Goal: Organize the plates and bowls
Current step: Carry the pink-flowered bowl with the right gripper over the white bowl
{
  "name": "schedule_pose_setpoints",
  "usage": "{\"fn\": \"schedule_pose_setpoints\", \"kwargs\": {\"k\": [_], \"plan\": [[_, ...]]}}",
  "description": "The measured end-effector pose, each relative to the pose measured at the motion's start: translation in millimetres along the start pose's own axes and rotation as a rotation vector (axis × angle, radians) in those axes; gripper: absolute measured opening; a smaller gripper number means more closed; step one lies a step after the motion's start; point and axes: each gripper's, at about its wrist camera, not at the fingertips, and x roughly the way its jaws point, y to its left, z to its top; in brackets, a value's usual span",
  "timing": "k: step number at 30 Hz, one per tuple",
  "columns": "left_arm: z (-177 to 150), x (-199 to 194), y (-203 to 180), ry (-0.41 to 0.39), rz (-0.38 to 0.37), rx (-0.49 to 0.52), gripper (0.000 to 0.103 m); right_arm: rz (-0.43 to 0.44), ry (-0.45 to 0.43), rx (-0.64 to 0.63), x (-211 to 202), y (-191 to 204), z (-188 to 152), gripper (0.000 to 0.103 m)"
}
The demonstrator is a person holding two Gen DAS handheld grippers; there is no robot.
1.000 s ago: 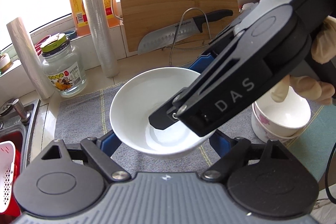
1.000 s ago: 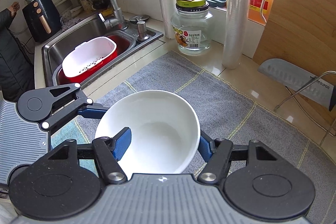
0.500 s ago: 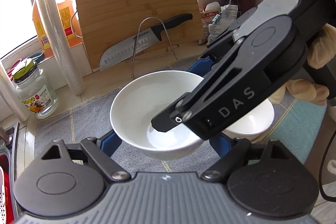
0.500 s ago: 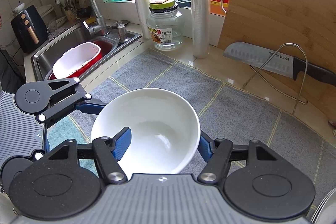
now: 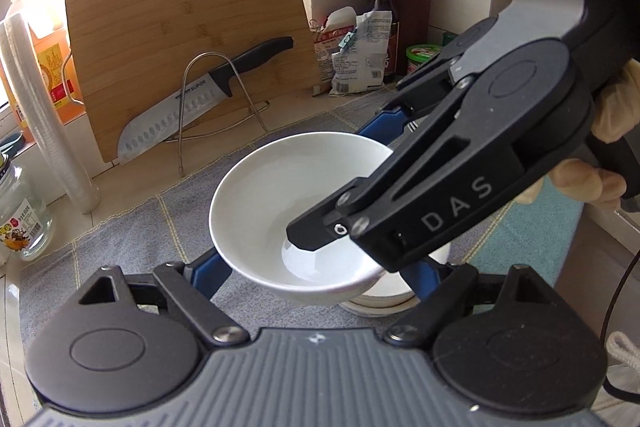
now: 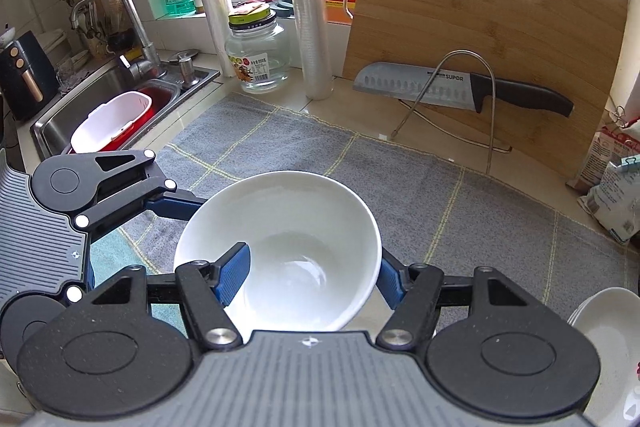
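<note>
Right hand-held gripper (image 6: 308, 273) grasps the round white ceramic bowl (image 6: 280, 247) by its rim, one blue finger inside, one outside. Left hand-held gripper (image 5: 316, 269) clasps the same bowl from both sides. Bowl hangs above the grey checked cloth (image 6: 400, 187) on the worktop, in front of the bamboo cutting board (image 6: 480, 27).

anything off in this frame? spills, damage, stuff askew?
No spills or damage visible. One oddity: the white bowl is gripped by both grippers at once, the right gripper with one finger inside the rim, the left gripper across its outside. The knife lies in its wire stand.
</note>
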Motion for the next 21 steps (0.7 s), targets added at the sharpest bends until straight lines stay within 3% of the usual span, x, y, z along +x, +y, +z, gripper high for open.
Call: {"fn": "schedule_pose_setpoints", "kwargs": {"k": [21], "plan": [[9,32,-28,0.067,-0.077,0.006,0.089,-0.027,0.031,0.074,-5,-37,-34,0.072]]}}
